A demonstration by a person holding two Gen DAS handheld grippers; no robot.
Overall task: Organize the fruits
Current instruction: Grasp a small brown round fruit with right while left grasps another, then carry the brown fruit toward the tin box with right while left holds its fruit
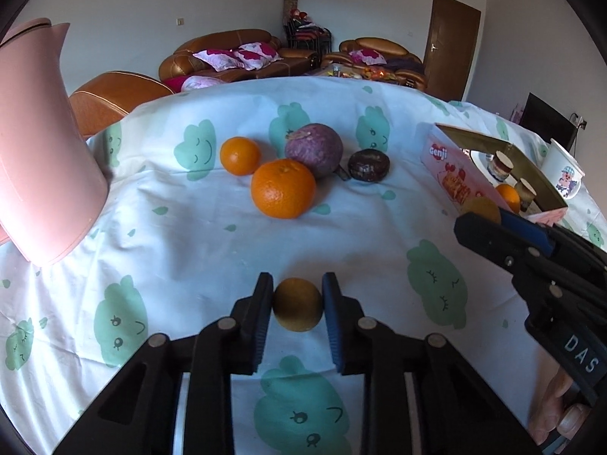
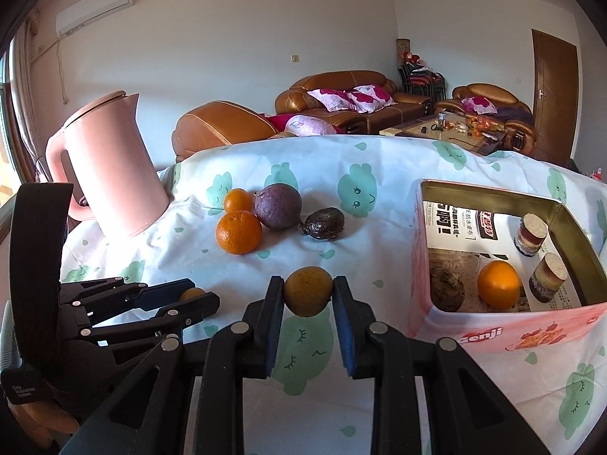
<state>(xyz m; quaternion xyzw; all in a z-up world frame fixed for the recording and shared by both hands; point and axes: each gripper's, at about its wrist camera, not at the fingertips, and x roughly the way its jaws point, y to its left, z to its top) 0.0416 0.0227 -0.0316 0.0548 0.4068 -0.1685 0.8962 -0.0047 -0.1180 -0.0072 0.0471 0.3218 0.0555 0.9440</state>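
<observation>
My left gripper (image 1: 297,303) is shut on a small yellow-brown fruit (image 1: 297,305) low over the cloud-print tablecloth (image 1: 212,235). My right gripper (image 2: 308,292) is shut on a second yellow-brown fruit (image 2: 308,291), just left of the pink Genji box (image 2: 493,337). The box holds an orange (image 2: 497,284) and a dark fruit (image 2: 447,288). Further back lie a large orange (image 1: 282,188), a small orange (image 1: 240,155), a purple fruit (image 1: 314,149) and a dark wrinkled fruit (image 1: 368,165). Each gripper also shows in the other view, the right gripper (image 1: 481,220) and the left gripper (image 2: 201,297).
A pink kettle (image 2: 110,167) stands at the table's left edge. Two cork-lidded jars (image 2: 531,235) sit inside the box, and a white mug (image 1: 563,174) is behind it. Brown sofas (image 2: 341,94) lie beyond the table's far edge.
</observation>
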